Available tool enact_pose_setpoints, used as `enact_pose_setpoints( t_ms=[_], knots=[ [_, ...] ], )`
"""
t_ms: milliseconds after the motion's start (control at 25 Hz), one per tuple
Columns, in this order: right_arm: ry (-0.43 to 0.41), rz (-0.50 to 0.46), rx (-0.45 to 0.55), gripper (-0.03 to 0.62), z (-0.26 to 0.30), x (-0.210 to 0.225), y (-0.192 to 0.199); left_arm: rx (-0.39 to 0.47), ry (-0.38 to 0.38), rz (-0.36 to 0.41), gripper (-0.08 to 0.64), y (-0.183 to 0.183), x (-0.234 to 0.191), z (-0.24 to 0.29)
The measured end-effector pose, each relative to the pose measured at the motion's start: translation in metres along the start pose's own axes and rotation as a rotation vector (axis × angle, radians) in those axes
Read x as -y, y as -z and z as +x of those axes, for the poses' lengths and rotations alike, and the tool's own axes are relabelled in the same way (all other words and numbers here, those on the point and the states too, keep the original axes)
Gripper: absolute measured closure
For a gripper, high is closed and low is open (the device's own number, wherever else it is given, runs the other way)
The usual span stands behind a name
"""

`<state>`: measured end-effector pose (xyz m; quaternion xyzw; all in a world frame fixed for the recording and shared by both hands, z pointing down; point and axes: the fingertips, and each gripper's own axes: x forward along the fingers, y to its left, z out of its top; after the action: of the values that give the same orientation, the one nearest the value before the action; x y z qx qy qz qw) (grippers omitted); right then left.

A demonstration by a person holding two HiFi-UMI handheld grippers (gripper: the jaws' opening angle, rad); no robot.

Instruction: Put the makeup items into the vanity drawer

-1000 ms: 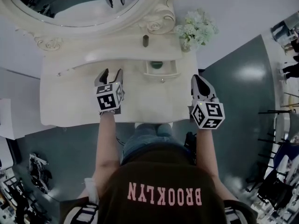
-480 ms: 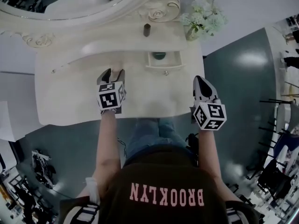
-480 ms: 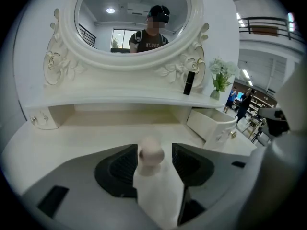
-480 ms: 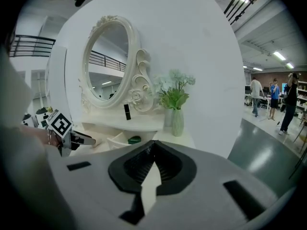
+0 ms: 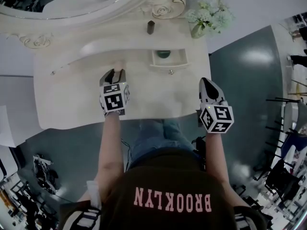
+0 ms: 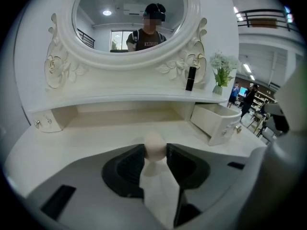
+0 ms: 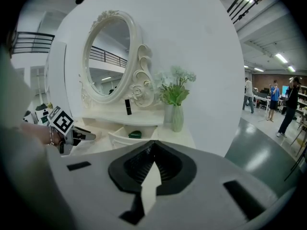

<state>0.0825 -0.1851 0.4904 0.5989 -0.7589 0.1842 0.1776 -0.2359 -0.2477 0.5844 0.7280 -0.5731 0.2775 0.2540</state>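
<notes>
A beige egg-shaped makeup sponge (image 6: 154, 146) stands on the white vanity top (image 5: 72, 99). It sits between the jaws of my left gripper (image 5: 114, 74), which are closing, and both pads touch its sides. The small vanity drawer (image 5: 169, 65) is pulled open to the right of it, with a green item (image 5: 163, 54) inside. A dark lipstick tube (image 5: 150, 27) stands upright on the shelf below the mirror. My right gripper (image 5: 206, 84) hovers over the vanity's right front corner, shut and holding nothing.
An oval mirror (image 6: 129, 18) with a carved frame rises behind the shelf. A vase of pale flowers (image 5: 207, 16) stands at the back right corner. A closed small drawer (image 6: 45, 123) is at the left. The grey floor (image 5: 240, 71) lies to the right.
The left gripper's jaws have drawn in from wide apart onto the sponge. The right gripper has stayed where it was.
</notes>
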Motion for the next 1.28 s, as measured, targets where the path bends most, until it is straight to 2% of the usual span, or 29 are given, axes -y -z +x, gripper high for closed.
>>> enact_pose_setpoints(
  t_ms=[680,1040,1280],
  knots=[
    [-0.063,-0.040,0.110,0.595,-0.013,-0.001,-0.045,0.123,-0.041,0.039,0.425,-0.049,0.006,-0.050],
    [-0.077,-0.033,0.143,0.595,-0.027,0.008,-0.052,0.165,-0.035,0.071,0.426,-0.066,0.030,-0.064],
    [-0.051,-0.002,0.143,0.595,-0.039,0.037,-0.046,0.172,-0.017,0.097,0.426,-0.076,0.059,-0.060]
  ],
)
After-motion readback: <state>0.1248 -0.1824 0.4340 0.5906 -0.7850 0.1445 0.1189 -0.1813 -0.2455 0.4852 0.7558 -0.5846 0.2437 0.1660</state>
